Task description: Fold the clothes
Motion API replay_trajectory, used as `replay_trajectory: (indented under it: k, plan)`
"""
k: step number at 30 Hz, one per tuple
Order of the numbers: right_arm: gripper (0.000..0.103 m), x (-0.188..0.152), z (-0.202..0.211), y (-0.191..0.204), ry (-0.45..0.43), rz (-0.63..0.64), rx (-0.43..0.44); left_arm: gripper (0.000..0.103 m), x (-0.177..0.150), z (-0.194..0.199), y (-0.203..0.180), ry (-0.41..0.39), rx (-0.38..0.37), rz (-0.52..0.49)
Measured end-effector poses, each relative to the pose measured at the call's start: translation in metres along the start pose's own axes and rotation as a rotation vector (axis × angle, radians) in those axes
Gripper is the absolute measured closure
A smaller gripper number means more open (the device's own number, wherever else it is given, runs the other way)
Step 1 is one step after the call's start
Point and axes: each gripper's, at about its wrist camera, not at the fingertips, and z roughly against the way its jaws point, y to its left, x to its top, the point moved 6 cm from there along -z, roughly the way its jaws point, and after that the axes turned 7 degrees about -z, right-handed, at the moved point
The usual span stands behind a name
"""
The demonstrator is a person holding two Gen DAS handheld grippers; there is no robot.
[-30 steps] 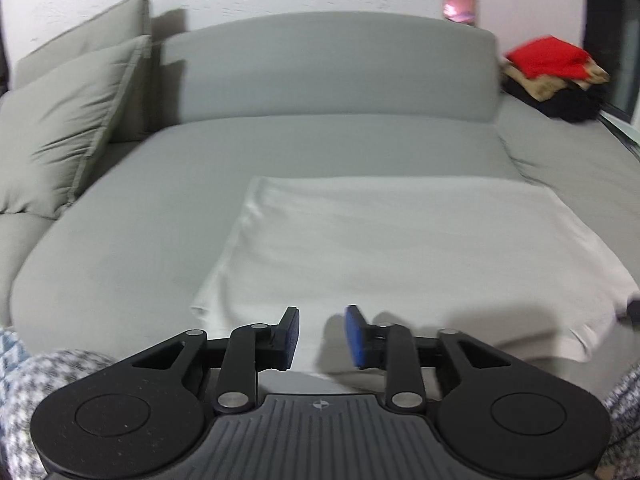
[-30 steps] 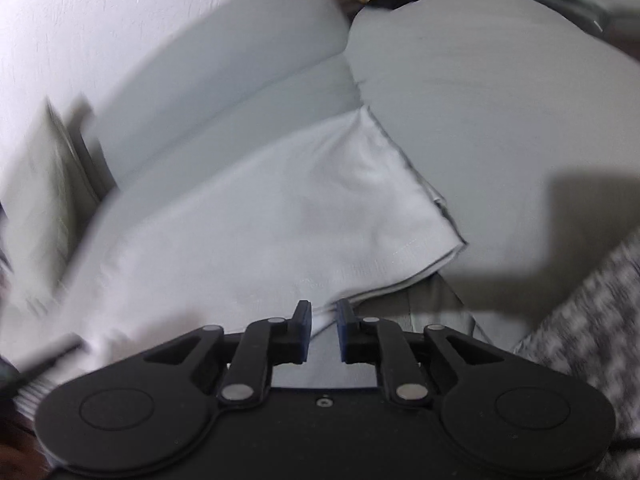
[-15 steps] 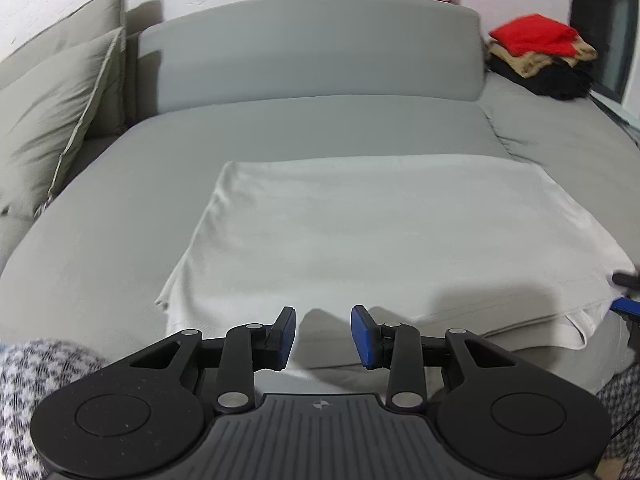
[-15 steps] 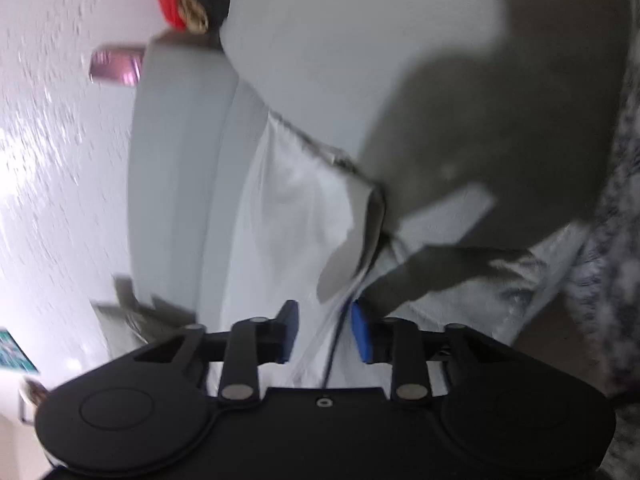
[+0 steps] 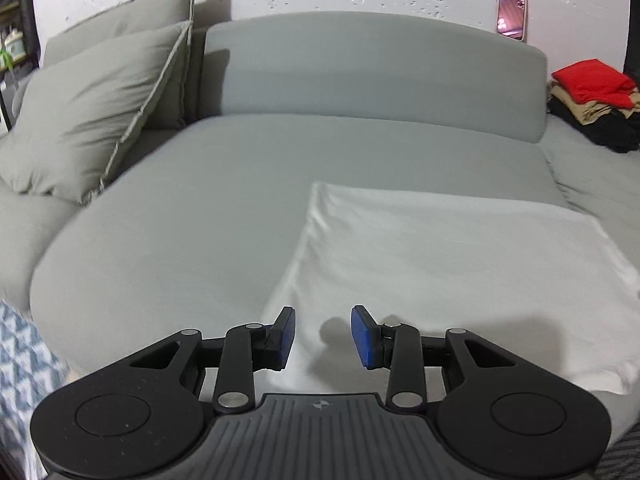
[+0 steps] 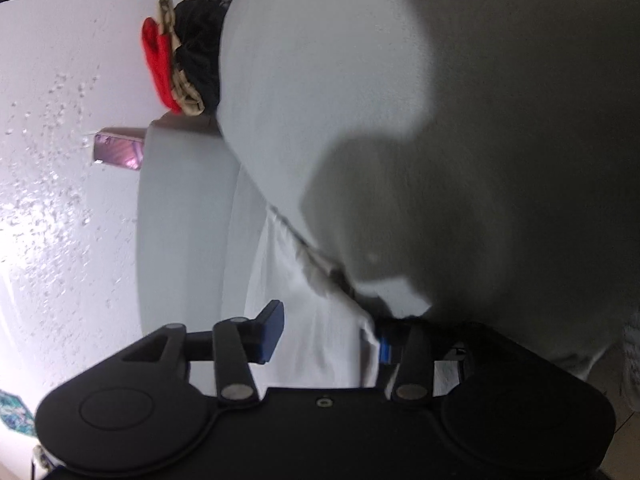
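Observation:
A white garment (image 5: 448, 264) lies folded flat on the grey sofa seat (image 5: 192, 216). My left gripper (image 5: 323, 338) is open and empty, hovering over the garment's near left corner. In the right wrist view the camera is rolled sideways; my right gripper (image 6: 328, 332) is open, with the garment's edge (image 6: 320, 312) lying between its blue pads (image 6: 272, 330). The right pad is partly hidden by the cloth.
Two grey cushions (image 5: 92, 108) lean at the sofa's back left. A pile of folded clothes, red on top (image 5: 592, 100), sits at the right end and also shows in the right wrist view (image 6: 176, 68). A phone (image 5: 511, 11) leans on the wall above the backrest.
The left gripper has shifted left and opened wider. The right gripper has rolled onto its side, opened wide and moved onto the garment's right edge.

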Motion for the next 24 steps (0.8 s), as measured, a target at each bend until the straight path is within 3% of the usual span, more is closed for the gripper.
replay_trajectory:
  k: [3, 6, 10, 12, 15, 20, 24]
  plan:
    - [0.094, -0.001, 0.002, -0.005, -0.018, 0.008, -0.055, 0.085, -0.009, -0.034, 0.016, 0.124, 0.022, -0.01]
    - [0.096, -0.001, 0.005, -0.002, -0.026, 0.036, -0.087, 0.085, -0.01, -0.037, 0.018, 0.17, 0.029, -0.017]
    - [0.097, -0.011, 0.004, 0.022, -0.063, 0.195, -0.202, 0.086, -0.009, -0.037, 0.016, 0.191, 0.017, -0.084]
    - [0.097, -0.016, 0.003, 0.036, -0.08, 0.282, -0.267, 0.082, -0.005, -0.03, 0.021, 0.176, -0.002, -0.096]
    - [0.099, -0.032, 0.01, 0.061, -0.113, 0.447, -0.316, 0.075, 0.002, -0.006, 0.033, 0.068, -0.041, -0.079]
    - [0.099, -0.09, 0.012, 0.137, -0.148, 0.782, -0.225, 0.07, 0.011, 0.009, 0.061, -0.058, -0.052, -0.036]
    - [0.099, -0.163, 0.001, 0.192, -0.113, 1.033, -0.115, 0.071, 0.01, 0.007, 0.091, -0.097, -0.056, 0.111]
